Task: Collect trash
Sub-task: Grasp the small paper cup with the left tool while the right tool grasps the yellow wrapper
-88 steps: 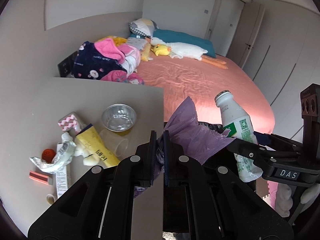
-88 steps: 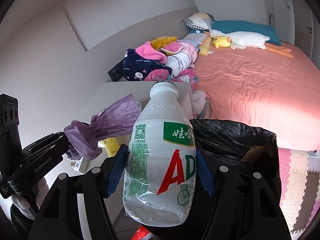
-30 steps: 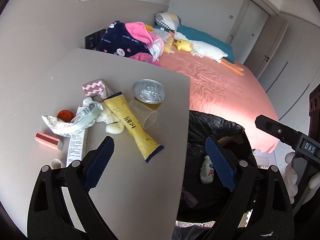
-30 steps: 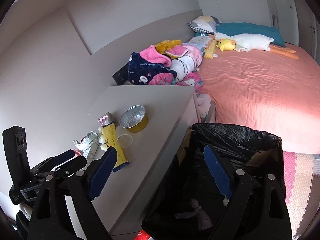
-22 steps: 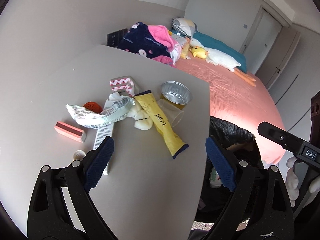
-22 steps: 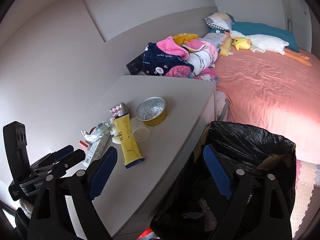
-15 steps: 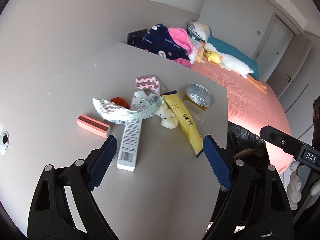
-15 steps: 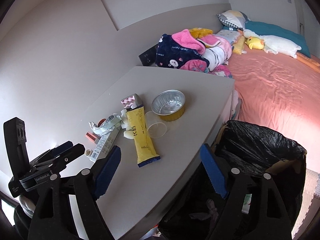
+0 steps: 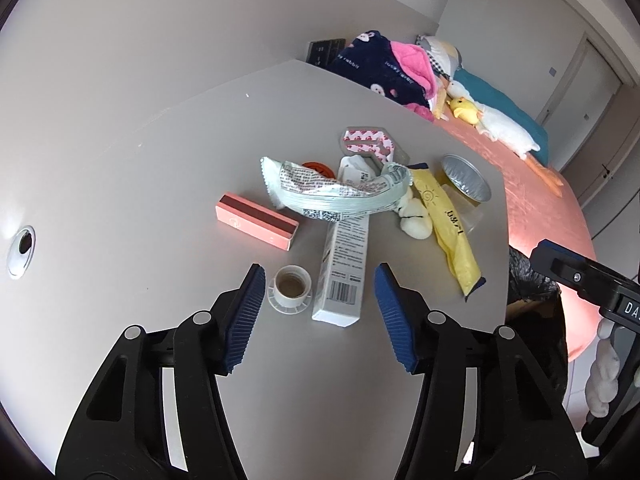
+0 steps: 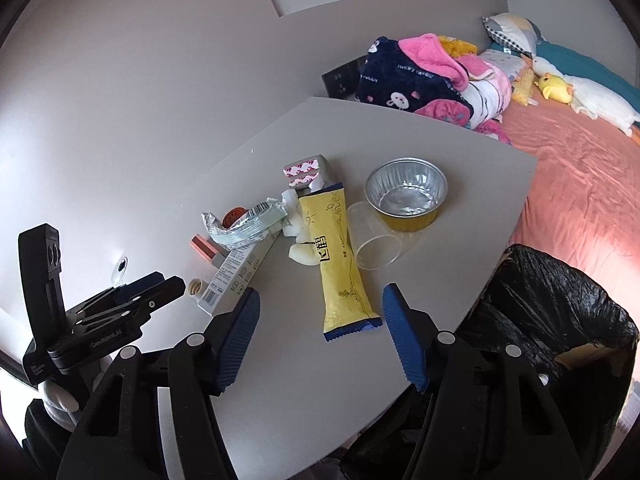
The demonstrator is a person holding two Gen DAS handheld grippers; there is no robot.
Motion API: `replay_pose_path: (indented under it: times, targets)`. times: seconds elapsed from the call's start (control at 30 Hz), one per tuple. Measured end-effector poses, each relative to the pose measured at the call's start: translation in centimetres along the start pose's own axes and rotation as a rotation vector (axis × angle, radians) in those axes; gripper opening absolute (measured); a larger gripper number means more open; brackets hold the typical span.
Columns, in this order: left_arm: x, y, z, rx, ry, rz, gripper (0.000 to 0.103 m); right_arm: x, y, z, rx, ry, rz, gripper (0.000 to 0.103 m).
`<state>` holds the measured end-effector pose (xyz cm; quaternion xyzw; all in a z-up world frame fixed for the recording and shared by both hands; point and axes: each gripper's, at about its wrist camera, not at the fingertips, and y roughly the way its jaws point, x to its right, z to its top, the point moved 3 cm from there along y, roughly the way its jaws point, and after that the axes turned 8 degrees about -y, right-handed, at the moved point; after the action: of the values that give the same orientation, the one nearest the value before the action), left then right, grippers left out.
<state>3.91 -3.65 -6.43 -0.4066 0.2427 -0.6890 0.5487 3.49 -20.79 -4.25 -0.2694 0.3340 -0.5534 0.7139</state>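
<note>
Both grippers hovering empty over the littered grey counter [image 9: 120,184]

I'm holding the left gripper [image 9: 320,304] with fingers spread around a small white bottle cap [image 9: 290,288] and long white cardboard box [image 9: 344,268]; the right gripper [image 10: 320,320], fingers apart, is facing the yellow snack wrapper [image 10: 338,260], black-lined trash bin [image 10: 560,320] alongside.

The table [image 9: 132,184] carries one white carton [image 9: 345,258], one pink box [image 9: 256,221], one bottle cap [image 9: 290,289], one yellow sachet [image 10: 338,258], one foil bowl [image 10: 406,193], one clear cup [image 10: 374,246] — plus one crumpled wrapper [image 9: 340,196]. One black trash bag [image 10: 560,320] sits off the table's right edge.
</note>
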Motion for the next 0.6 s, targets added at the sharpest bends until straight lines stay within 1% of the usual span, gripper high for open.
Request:
replay_pose_path:
  times: [0.1, 0.27, 0.47, 0.57, 0.6]
  targets:
    - [-0.8, 1.0, -0.2, -0.021, -0.018, 0.004, 0.046, -0.3, 1.3, 0.4, -0.021, -0.015, -0.003, 0.061]
    - [-1.6, 2.5, -0.3, -0.044, -0.023, 0.035, 0.045, -0.3, 3.1, 0.8, -0.051, -0.022, -0.015, 0.060]
    - [-2.3, 3.7, -0.2, -0.062, -0.028, 0.045, 0.045, -0.4, 5.1, 1.4, -0.078, -0.031, -0.024, 0.060]
    - [-2.3, 4.5, -0.5, -0.080, -0.019, 0.055, 0.042, -0.4, 6.0, 1.6, -0.090, -0.040, -0.029, 0.060]
    - [-2.3, 4.5, -0.6, -0.070, -0.016, 0.056, 0.041, -0.5, 6.3, 1.6, -0.092, -0.043, -0.032, 0.060]
